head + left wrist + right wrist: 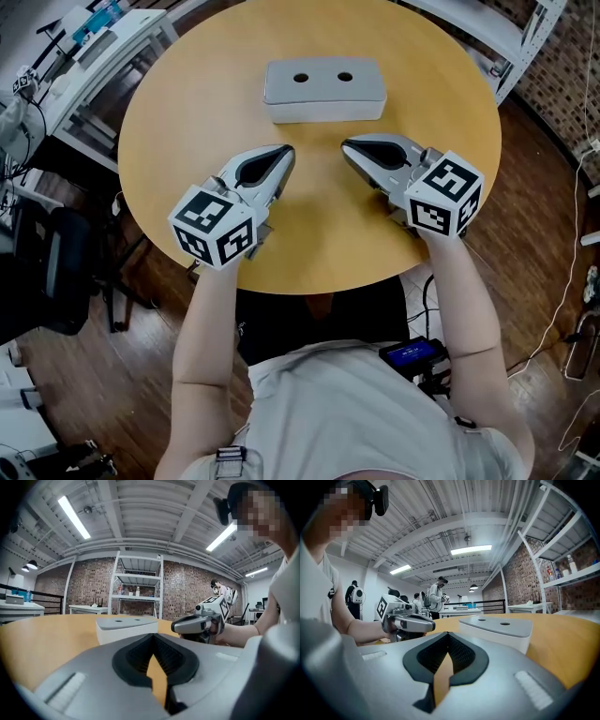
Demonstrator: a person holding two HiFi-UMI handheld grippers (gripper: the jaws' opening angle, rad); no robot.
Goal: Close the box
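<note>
Head view: a round wooden counter [187, 112] with a pale grey box [324, 89] on its far half, roughly centred. The lid sat flat on the box, flush all round, with two small dark holes in its top. The box stood alone, nothing touching it.

The left tongs [284, 156] were held low over the counter, near and left of the box. Their tips aimed far-right toward it but stayed clear of it. The right tongs [349, 146] were near and right of the box, tips aimed far-left, also clear of it. The two sets of tips pointed toward one another with bare counter between them. The left cube [214, 225] and right cube [448, 192] sat at the near ends, with bare forearms [211, 309] behind them.

Left gripper view: the jaws were pressed together at the tips. Only a narrow wedge of counter showed through behind the ribbed pads, and nothing was between them. The box lay ahead and a little left, with the right tongs off to the right.

Right gripper view: these jaws also met at the tips, nothing pinched. The box lay ahead to the right, the left tongs to the left.

Background: white metal shelving [136, 588] stood against a brick wall [187, 588] beyond the counter. Other people [437, 595] stood far off, and strip lights [471, 550] ran along the ceiling.
</note>
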